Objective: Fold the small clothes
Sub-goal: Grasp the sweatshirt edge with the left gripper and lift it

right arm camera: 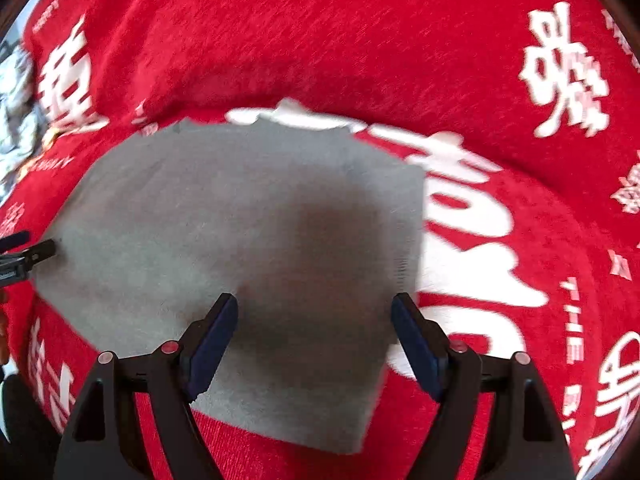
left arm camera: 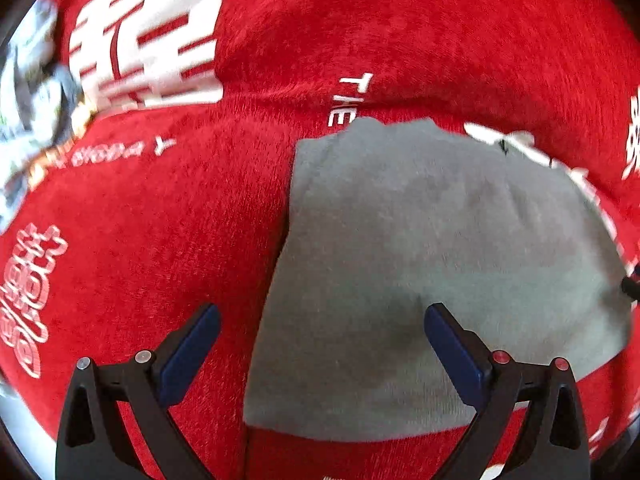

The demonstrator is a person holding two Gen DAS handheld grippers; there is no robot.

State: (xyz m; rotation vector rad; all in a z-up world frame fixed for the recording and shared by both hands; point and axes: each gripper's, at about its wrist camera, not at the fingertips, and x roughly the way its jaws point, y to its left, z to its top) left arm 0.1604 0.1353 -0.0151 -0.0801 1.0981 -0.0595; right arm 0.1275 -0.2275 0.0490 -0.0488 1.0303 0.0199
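Observation:
A small grey garment (left arm camera: 420,260) lies flat and folded into a rough rectangle on a red cloth with white lettering (left arm camera: 168,208). My left gripper (left arm camera: 322,318) hovers open over the garment's left edge, one blue pad over the red cloth, the other over the grey fabric, nothing between them. In the right wrist view the same grey garment (right arm camera: 240,240) fills the middle, and my right gripper (right arm camera: 314,306) stands open just above its near right part, empty. The left gripper's fingertip (right arm camera: 38,250) shows at the garment's left edge.
The red cloth (right arm camera: 360,40) covers the whole surface and rises in a soft fold behind the garment. A blurred patch of grey and white clutter (left arm camera: 28,92) lies beyond the cloth's far left edge.

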